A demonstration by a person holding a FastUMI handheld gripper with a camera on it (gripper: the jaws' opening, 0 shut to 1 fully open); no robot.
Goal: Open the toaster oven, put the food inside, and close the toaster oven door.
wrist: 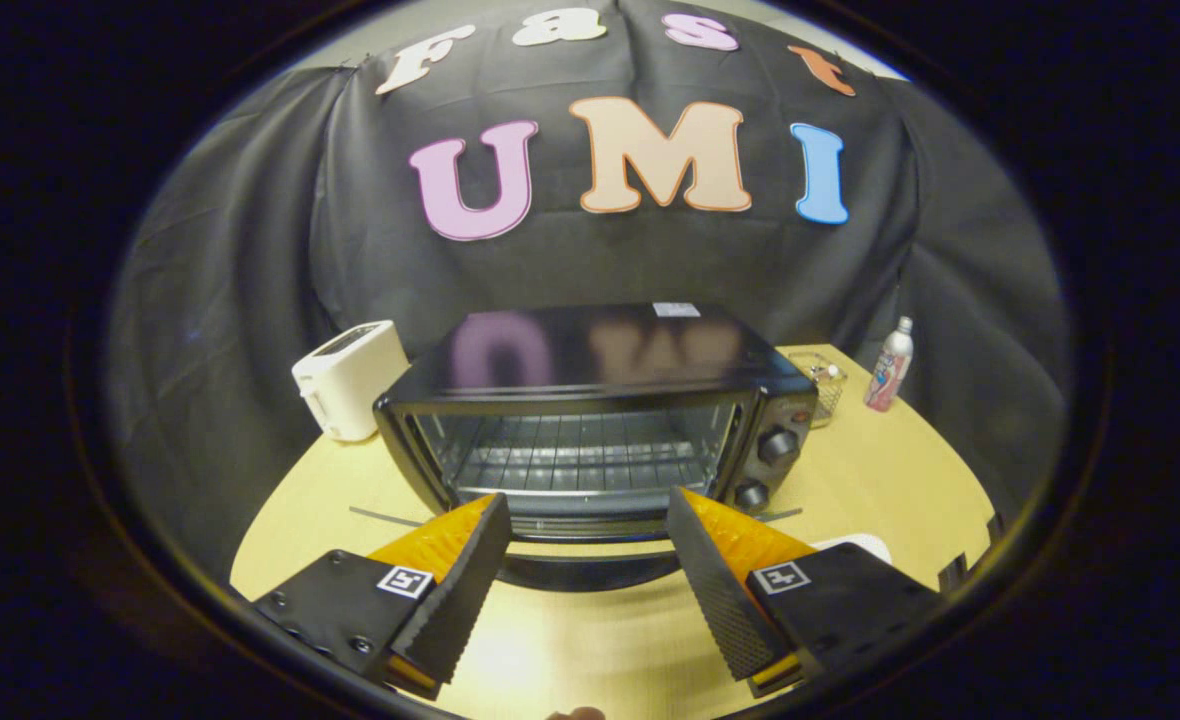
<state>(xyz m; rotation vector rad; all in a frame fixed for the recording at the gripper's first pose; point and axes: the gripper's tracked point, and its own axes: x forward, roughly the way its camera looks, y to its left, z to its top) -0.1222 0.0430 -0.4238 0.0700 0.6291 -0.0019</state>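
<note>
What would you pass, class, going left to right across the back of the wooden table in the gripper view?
White pop-up toaster → black toaster oven, door open, beyond the open gripper → clear glass container → small white bottle with a red and blue label.

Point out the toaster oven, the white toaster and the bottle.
toaster oven (590, 350): gripper view, glossy black top panel.
white toaster (348, 385): gripper view, side wall facing the camera.
bottle (889, 372): gripper view, labelled body.

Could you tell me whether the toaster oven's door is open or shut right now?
Open. The toaster oven shows its bare wire rack, and the door lies folded down between the open gripper's fingers.
</note>
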